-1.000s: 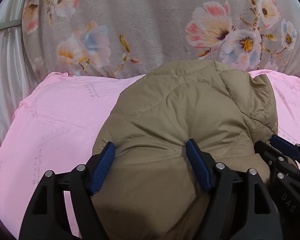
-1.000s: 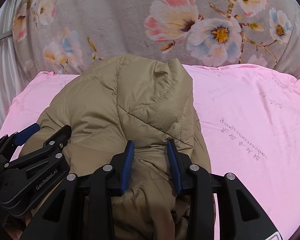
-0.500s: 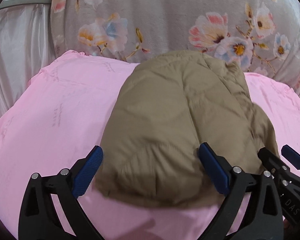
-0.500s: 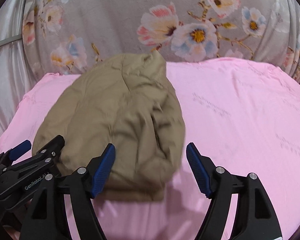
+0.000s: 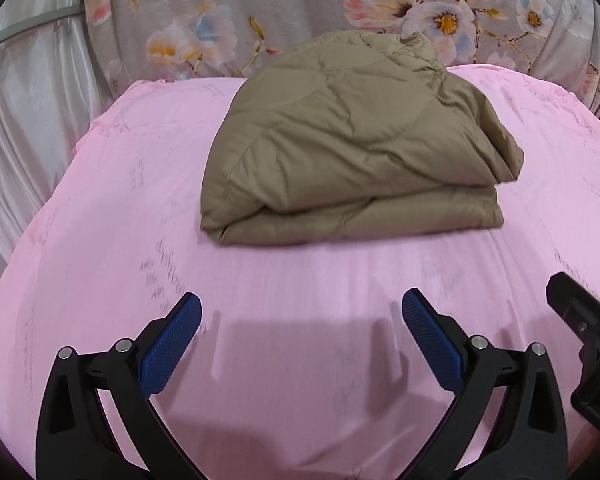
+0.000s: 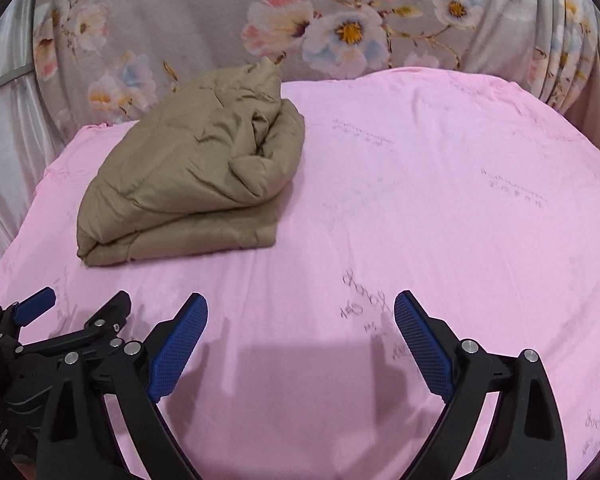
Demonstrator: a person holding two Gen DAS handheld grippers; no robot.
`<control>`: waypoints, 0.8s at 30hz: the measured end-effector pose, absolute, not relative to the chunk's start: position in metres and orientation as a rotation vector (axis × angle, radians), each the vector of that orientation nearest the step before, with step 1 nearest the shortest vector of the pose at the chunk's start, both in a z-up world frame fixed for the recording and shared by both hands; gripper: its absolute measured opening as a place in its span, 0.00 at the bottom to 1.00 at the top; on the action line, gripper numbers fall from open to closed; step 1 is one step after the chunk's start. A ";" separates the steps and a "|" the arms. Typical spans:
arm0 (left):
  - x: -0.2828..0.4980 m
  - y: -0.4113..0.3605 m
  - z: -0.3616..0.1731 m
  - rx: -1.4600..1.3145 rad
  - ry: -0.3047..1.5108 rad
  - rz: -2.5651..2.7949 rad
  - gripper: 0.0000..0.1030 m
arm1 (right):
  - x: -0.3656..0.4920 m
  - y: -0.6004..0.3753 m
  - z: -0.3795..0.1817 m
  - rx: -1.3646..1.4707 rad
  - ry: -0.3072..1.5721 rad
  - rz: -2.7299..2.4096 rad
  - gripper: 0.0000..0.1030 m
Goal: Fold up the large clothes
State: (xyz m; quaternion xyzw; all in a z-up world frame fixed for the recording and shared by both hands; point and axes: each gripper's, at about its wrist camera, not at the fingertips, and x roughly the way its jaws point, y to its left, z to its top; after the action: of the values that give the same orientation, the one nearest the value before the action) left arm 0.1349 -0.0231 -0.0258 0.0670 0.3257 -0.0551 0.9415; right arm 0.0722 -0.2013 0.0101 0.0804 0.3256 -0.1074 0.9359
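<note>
Here the left gripper (image 5: 300,308) hangs over bare pink sheet (image 5: 100,240) with its jaws spread wide and nothing between them, and the right gripper (image 6: 300,308) does the same just to its right, equally wide and empty. Neither touches the cloth; both sit near the front of the bed with their shadows falling on the sheet below them.

Farther out, well apart from both, the tan quilted jacket (image 5: 348,148) lies folded into a thick, compact bundle on the far left part of the sheet, its far edge close against the flowered blanket (image 6: 340,20) that rises behind the bed. The near edge shows two stacked layers with a rounded fold at the left corner. The right side of the bundle looks looser and a little bunched, though the lens bends that part, so how tidy it is I cannot say for sure.

By my reading the folding is done or all but done: the garment is reduced to one neat stack and released. At most a light squaring of the right side remains
</note>
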 end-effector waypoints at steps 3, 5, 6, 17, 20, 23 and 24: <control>0.121 -0.016 -0.028 0.108 0.674 -0.095 0.95 | 0.064 -0.192 0.011 0.118 0.663 -0.217 0.90; 0.114 -0.013 -0.031 0.093 0.685 -0.084 0.95 | 0.065 -0.183 0.008 0.059 0.691 -0.236 0.90; 0.112 -0.011 -0.031 0.087 0.689 -0.073 0.95 | 0.067 -0.179 0.006 0.030 0.705 -0.244 0.90; 0.109 0.000 -0.032 0.046 0.695 -0.031 0.95 | 0.067 -0.172 0.003 -0.015 0.719 -0.222 0.90; 0.111 0.002 -0.033 0.040 0.700 -0.034 0.95 | 0.068 -0.171 0.003 -0.019 0.723 -0.220 0.90; 0.112 0.003 -0.032 0.038 0.699 -0.034 0.95 | 0.067 -0.171 0.003 -0.022 0.720 -0.222 0.90; 0.112 0.003 -0.032 0.038 0.698 -0.035 0.95 | 0.067 -0.171 0.003 -0.022 0.718 -0.222 0.90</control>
State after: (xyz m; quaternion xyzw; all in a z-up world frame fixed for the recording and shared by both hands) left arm 0.1122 0.0032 -0.0324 0.0187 0.3418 -0.0173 0.9394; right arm 0.0672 -0.1709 0.0033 -0.0105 0.3507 -0.1085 0.9301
